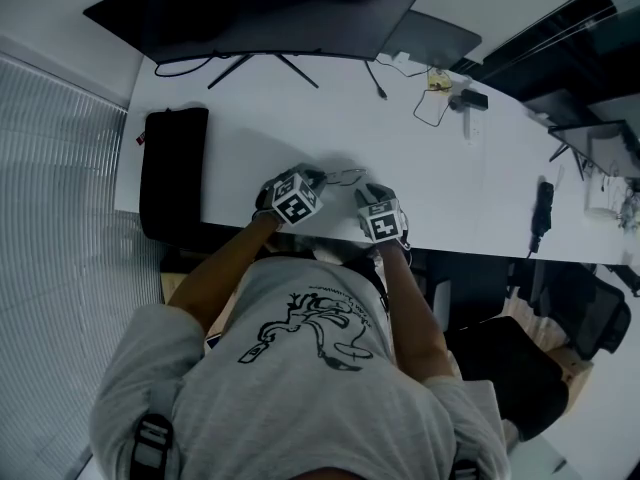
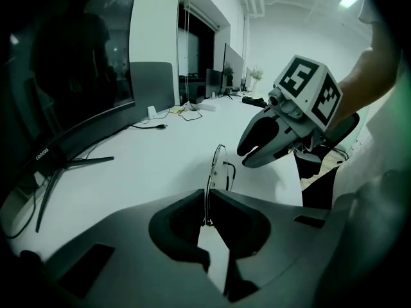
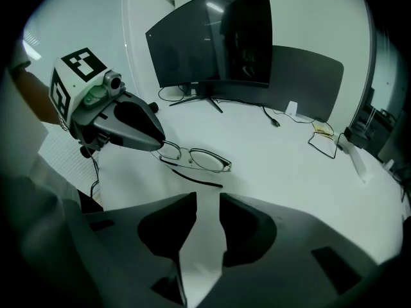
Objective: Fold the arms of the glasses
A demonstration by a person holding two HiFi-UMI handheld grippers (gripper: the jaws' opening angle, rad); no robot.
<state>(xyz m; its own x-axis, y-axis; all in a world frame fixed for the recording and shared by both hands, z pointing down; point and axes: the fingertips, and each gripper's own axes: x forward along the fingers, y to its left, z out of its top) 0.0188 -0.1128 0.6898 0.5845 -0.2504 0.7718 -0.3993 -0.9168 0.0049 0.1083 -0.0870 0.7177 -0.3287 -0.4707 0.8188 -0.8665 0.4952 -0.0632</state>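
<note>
Wire-rim glasses (image 3: 200, 161): light, fragile; rim is pinched by left gripper (image 2: 207, 201). Right gripper (image 3: 207, 201) jaws part-spread, empty; near arm (image 3: 196, 178) best taken nr tip.

White desk (image 1: 450, 183), dark curved monitor (image 1: 260, 10)

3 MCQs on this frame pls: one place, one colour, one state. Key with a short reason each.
1. Where on the desk are the glasses?
A) far edge
B) left end
C) near edge, between left gripper and right gripper

2. Desk top colour?
A) white
B) brown
C) black

3. Right gripper's jaws?
A) shut on the glasses
B) apart, nothing between
C) fully shut, empty

Key:
1 C: the head view shows them between the two marker cubes at the near edge.
2 A: the top is white in every view.
3 B: the right gripper view shows only bare desk in the gap. The left gripper holds the frame.
</note>
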